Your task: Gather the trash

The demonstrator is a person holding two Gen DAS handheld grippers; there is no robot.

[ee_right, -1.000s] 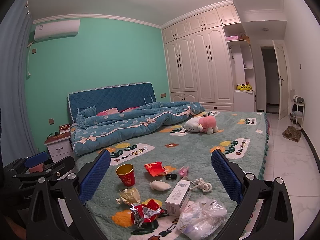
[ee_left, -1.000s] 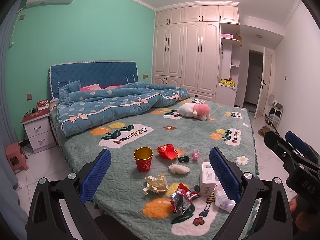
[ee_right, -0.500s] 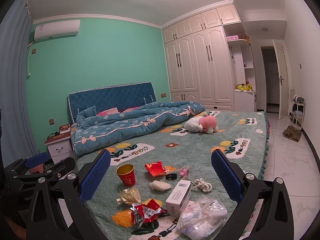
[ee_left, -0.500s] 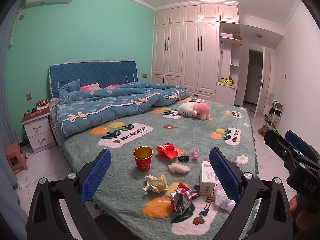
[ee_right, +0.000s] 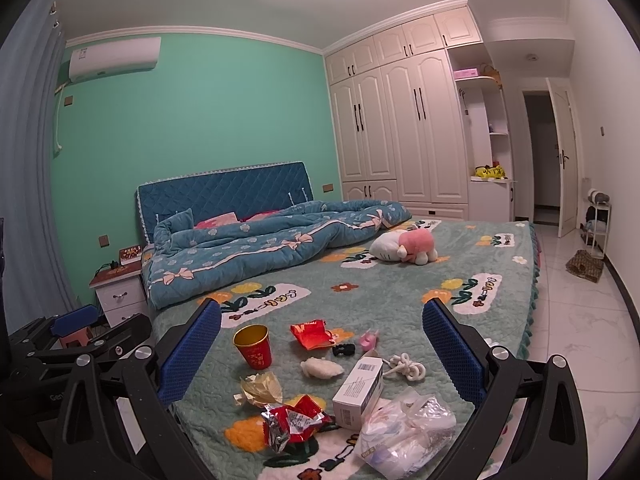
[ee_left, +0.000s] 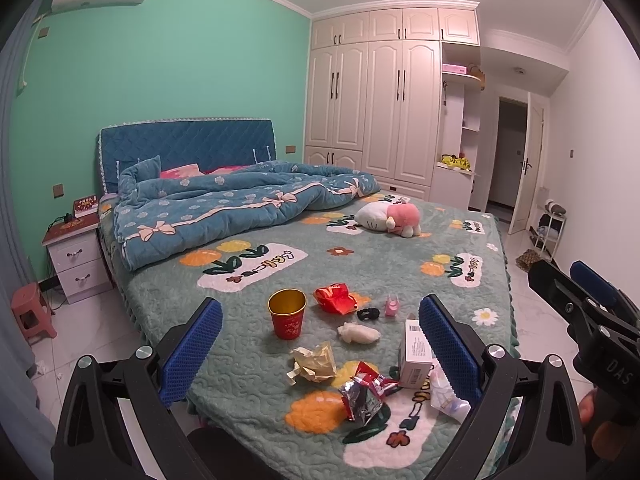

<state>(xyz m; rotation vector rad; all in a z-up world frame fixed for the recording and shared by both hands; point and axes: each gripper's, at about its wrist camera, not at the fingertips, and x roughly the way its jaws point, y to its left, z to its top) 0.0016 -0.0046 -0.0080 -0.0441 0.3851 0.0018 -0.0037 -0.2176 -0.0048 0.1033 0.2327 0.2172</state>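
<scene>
Trash lies on the near end of the bed (ee_left: 392, 264): a red paper cup (ee_left: 286, 313), a red wrapper (ee_left: 334, 298), a white wad (ee_left: 358, 333), crumpled yellowish paper (ee_left: 314, 363), a red-silver foil packet (ee_left: 364, 392), a white box (ee_left: 414, 349) and a clear plastic bag (ee_right: 404, 432). My left gripper (ee_left: 320, 352) is open and empty, held back from the bed's corner. My right gripper (ee_right: 322, 354) is open and empty, also short of the trash. The same cup (ee_right: 252, 345), box (ee_right: 359, 390) and foil packet (ee_right: 294, 420) show in the right wrist view.
A rumpled blue duvet (ee_left: 240, 208) and a pink-white plush toy (ee_left: 390, 218) lie farther up the bed. A white cord (ee_right: 405, 366), a black clip (ee_right: 344, 349) and a small pink item (ee_right: 369, 338) lie among the trash. A nightstand (ee_left: 76, 256) and red stool (ee_left: 30, 312) stand left.
</scene>
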